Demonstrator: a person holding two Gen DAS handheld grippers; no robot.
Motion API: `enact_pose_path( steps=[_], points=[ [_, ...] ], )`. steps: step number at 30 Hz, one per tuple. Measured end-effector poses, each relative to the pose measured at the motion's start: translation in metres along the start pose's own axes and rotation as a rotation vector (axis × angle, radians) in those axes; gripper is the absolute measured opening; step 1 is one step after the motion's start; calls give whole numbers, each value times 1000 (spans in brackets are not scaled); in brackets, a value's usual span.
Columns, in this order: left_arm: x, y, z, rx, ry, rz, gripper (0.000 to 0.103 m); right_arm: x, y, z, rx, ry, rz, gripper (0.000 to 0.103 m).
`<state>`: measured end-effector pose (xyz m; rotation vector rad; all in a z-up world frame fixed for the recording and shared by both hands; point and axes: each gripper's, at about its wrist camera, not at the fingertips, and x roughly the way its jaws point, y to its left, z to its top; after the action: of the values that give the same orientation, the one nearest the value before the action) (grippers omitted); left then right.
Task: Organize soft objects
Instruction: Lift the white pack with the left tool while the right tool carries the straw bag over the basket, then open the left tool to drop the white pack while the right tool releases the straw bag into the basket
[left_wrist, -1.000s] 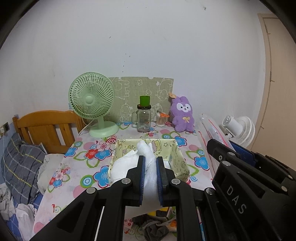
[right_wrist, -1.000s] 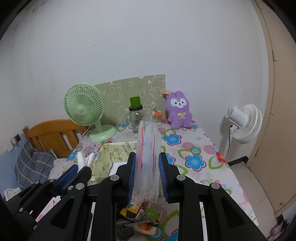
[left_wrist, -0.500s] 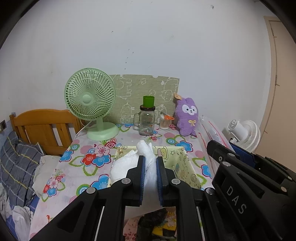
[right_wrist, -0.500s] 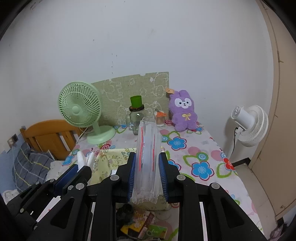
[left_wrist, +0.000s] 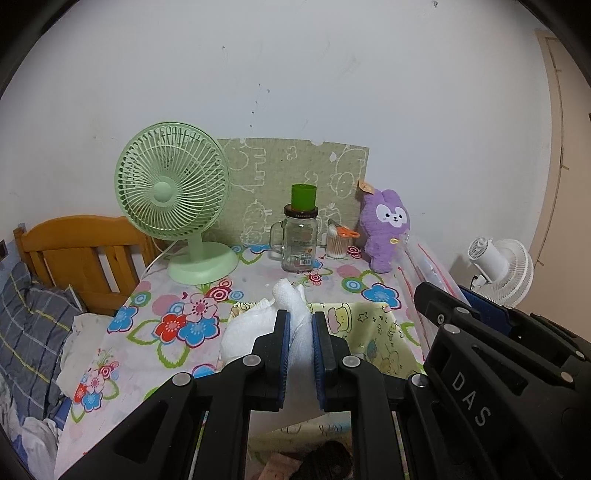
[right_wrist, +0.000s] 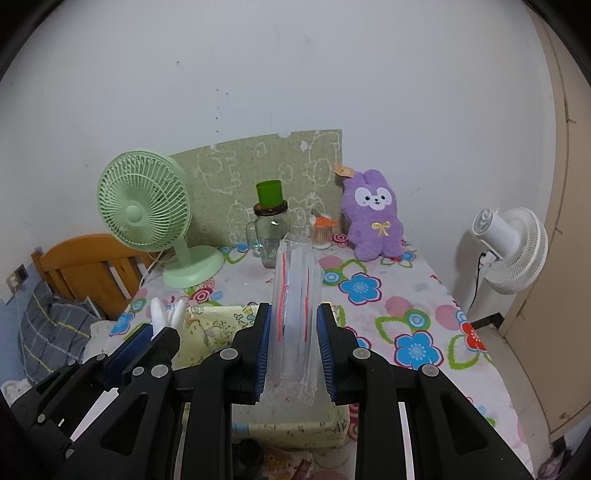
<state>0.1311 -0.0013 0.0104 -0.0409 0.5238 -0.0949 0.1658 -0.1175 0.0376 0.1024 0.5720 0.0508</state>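
My left gripper (left_wrist: 298, 320) is shut on a white cloth (left_wrist: 251, 328), held up over the near left side of a yellow-green fabric box (left_wrist: 384, 332). My right gripper (right_wrist: 294, 314) is shut on a clear zip bag with red seal lines (right_wrist: 295, 291), held upright above the same box (right_wrist: 218, 325). The left gripper and the cloth's tip (right_wrist: 166, 314) show at lower left in the right wrist view. The right gripper's body and the bag (left_wrist: 424, 266) show at right in the left wrist view. A purple plush bunny (right_wrist: 373, 214) sits at the table's back.
A green desk fan (left_wrist: 173, 199), a glass jar with a green cup on top (left_wrist: 301, 232), a cotton swab pot (left_wrist: 338, 243) and a green board stand at the back of the floral table (right_wrist: 413, 314). A wooden chair (left_wrist: 74, 251) and bedding are left. A white fan (right_wrist: 513, 251) stands right.
Both grippers have risen and moved back toward me with the cloth and bag still held; the box and table items now appear lower and farther away.
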Motion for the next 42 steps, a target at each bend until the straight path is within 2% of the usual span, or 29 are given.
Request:
enact_pose_path(
  steps=[14,15,18,21,24,31,36,38,40,42],
  points=[
    [57,5,-12,-11,74,-20,12,58,-2,-10,8,77,-4,28],
    [62,6,-14,-12,86,-18,14,62,-1,-11,6,86,-4,28],
    [70,9,-20,-19,107,-12,39,73,1,-16,-3,107,-2,28],
    [76,11,-25,-19,129,-4,44,81,4,-21,-16,127,-2,28],
    [85,12,-28,-23,166,-13,65,89,5,-24,-25,150,-2,28],
    [97,14,-34,-25,224,-5,71,103,6,-31,-33,192,-1,28],
    [98,10,-37,7,228,11,74,111,4,-36,-20,220,7,28],
    [98,9,-37,16,230,10,75,114,3,-37,-20,233,3,31],
    [98,8,-38,19,230,8,78,114,3,-37,-22,238,0,40],
    [97,7,-37,20,228,13,79,112,3,-37,-26,234,-11,43]
  ],
)
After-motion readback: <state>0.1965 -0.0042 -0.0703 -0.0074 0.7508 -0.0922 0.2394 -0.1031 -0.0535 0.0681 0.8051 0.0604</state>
